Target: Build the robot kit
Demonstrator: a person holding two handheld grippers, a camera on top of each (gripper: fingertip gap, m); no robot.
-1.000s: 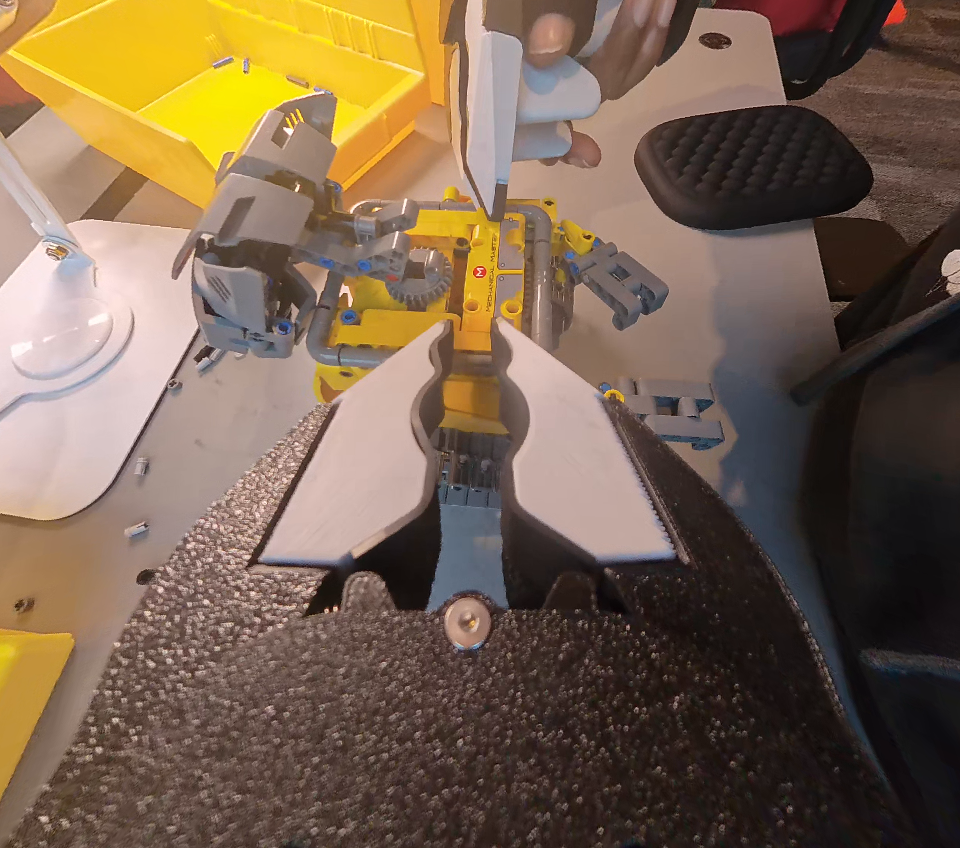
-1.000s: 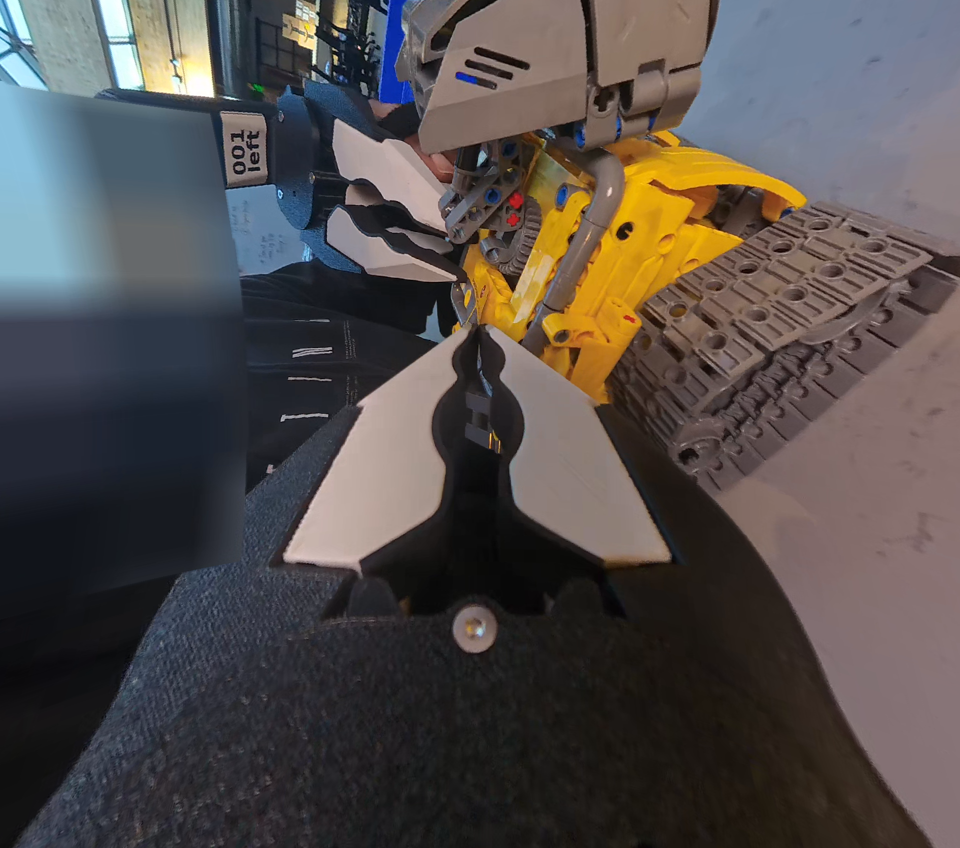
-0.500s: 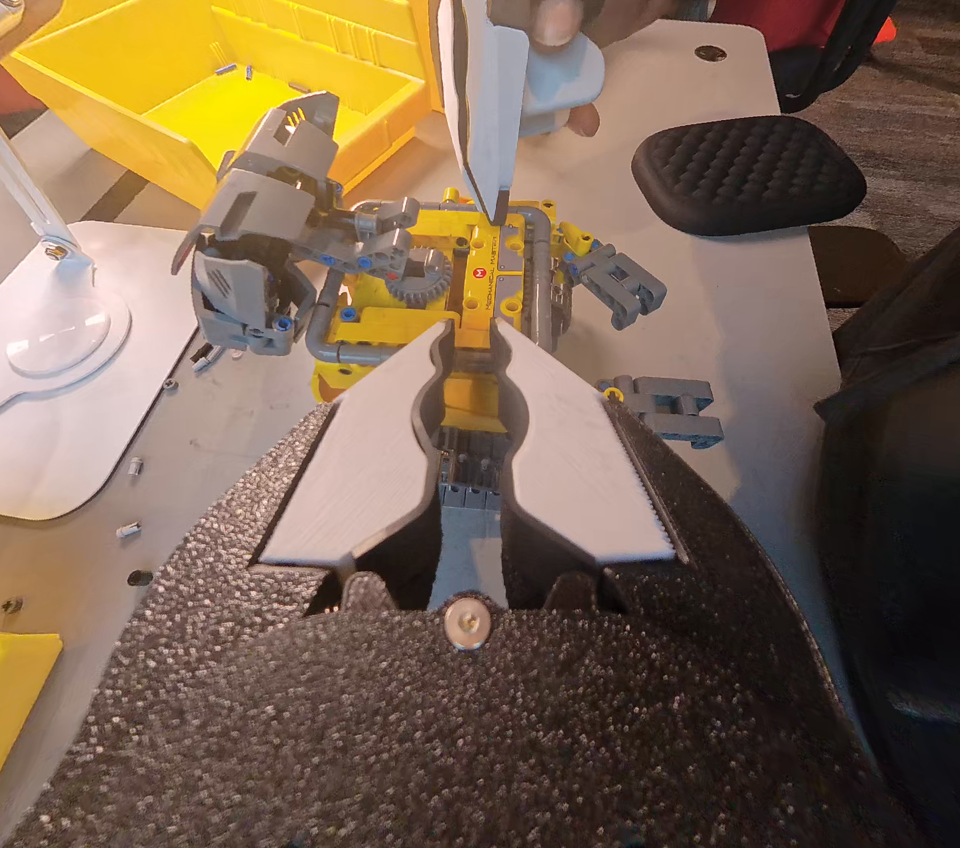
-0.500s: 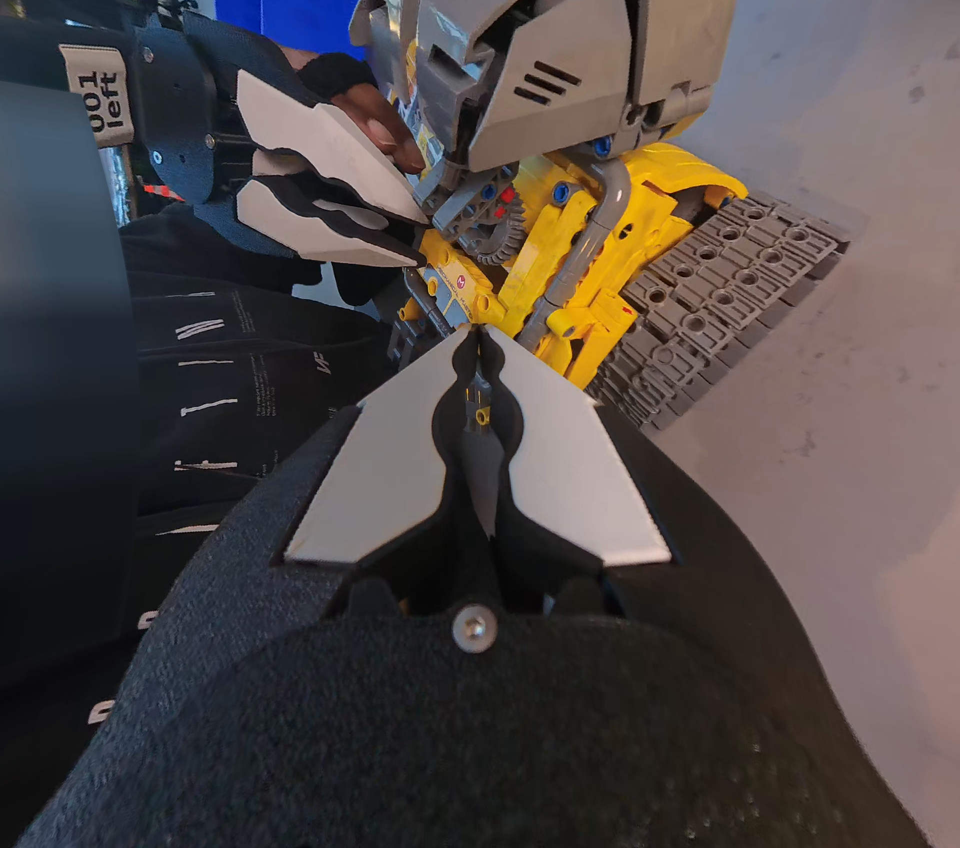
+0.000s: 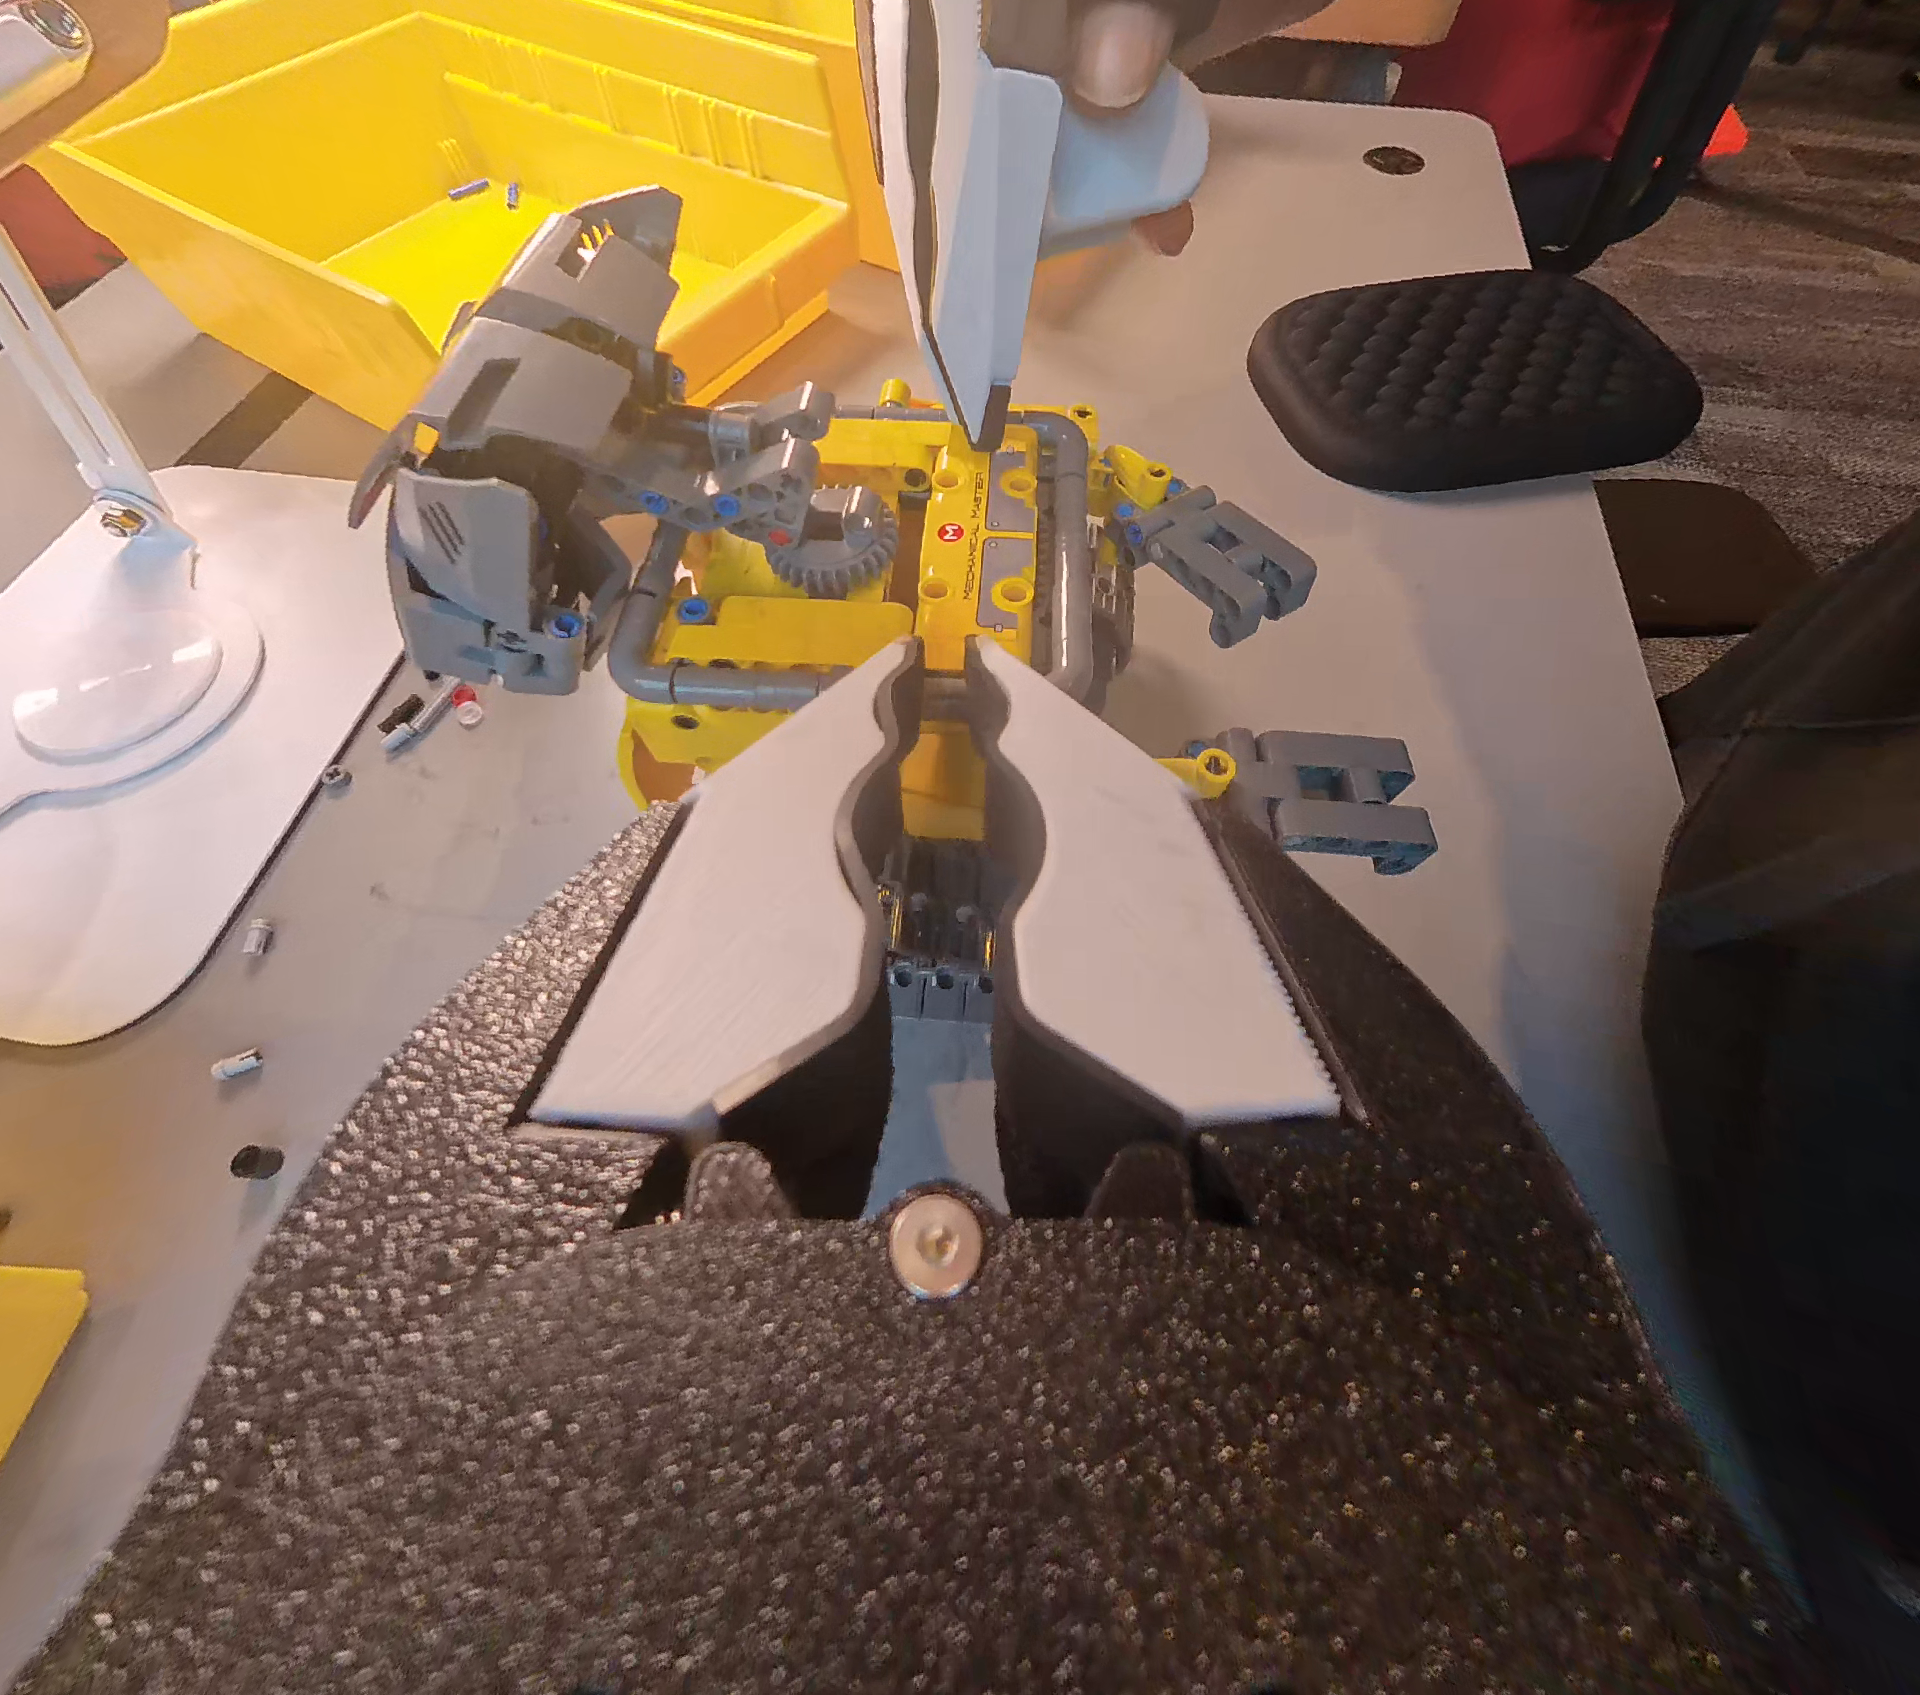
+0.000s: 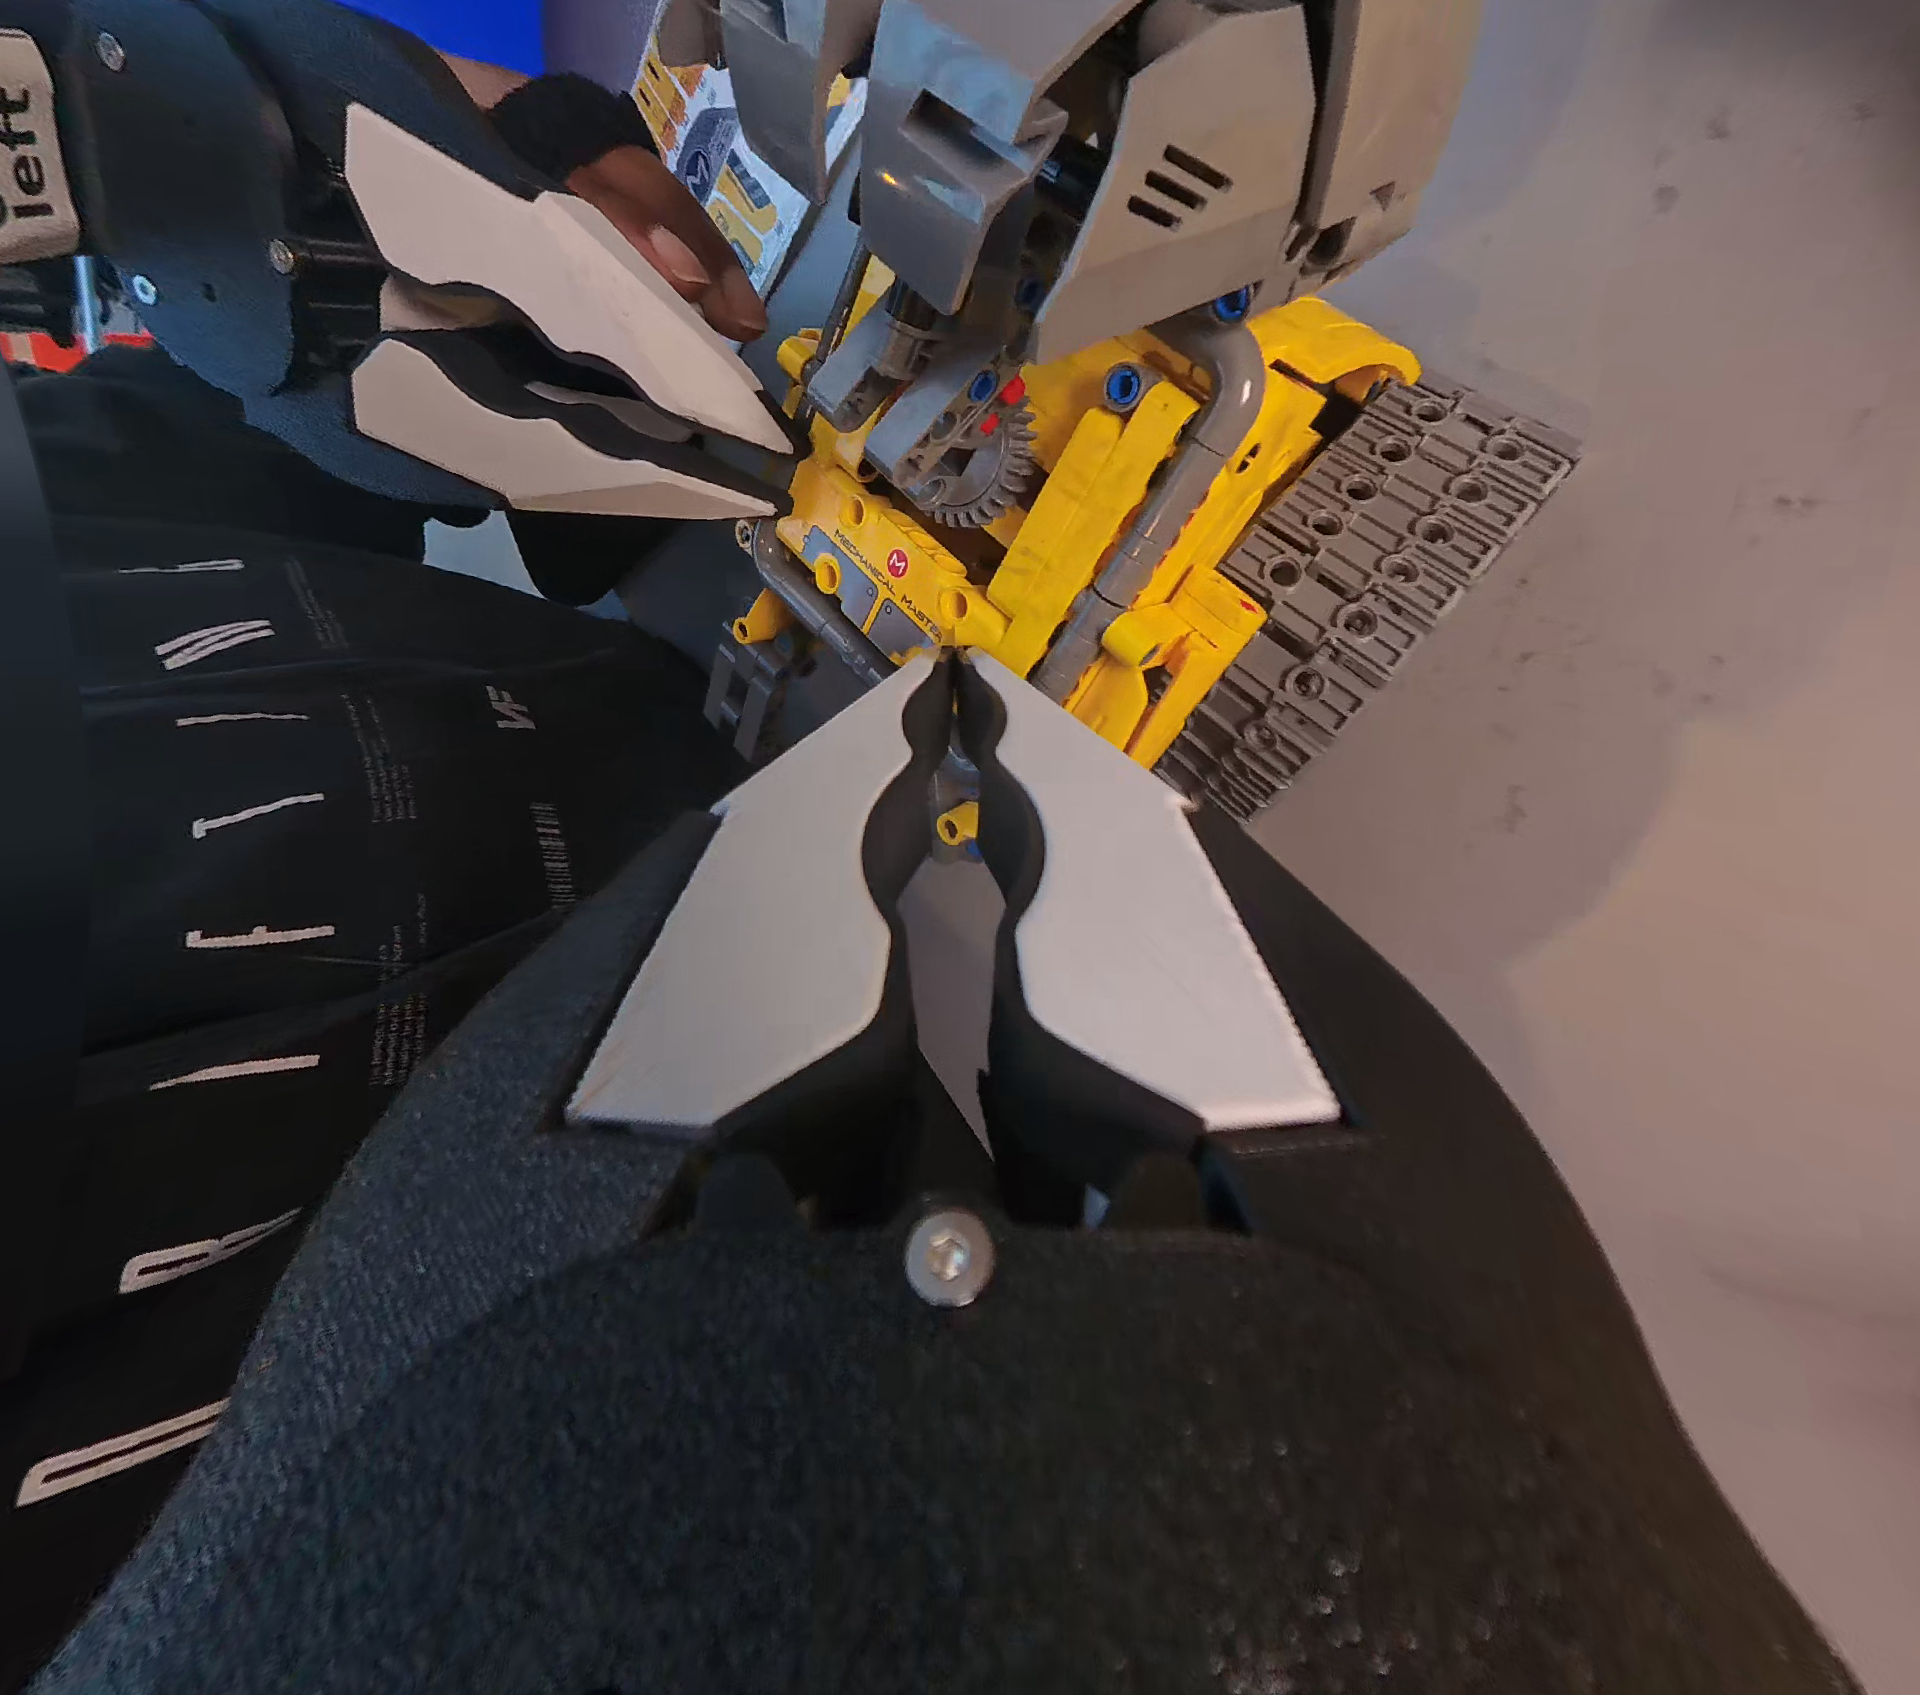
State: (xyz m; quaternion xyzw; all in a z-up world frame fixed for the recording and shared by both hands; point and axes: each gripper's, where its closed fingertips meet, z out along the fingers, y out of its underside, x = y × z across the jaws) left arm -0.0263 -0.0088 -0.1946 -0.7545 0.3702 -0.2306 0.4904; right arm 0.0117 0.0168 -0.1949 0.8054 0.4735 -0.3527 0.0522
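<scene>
A: Where is the brick-built bulldozer model (image 5: 883,565)?

B: Centre of the grey tabletop (image 5: 1455,627), its grey cab (image 5: 520,461) tipped toward the left of the frame, yellow bins (image 5: 343,139) behind it at upper left.

A: And the left claw (image 5: 943,658)?

B: Narrowed on the yellow frame's near edge, gripping it.

A: The right claw (image 6: 951,671)?

B: Tips almost together, pressed against the frame's far end; whether it grips, I cannot tell. A loose grey brick piece (image 5: 1330,793) lies at right.
</scene>
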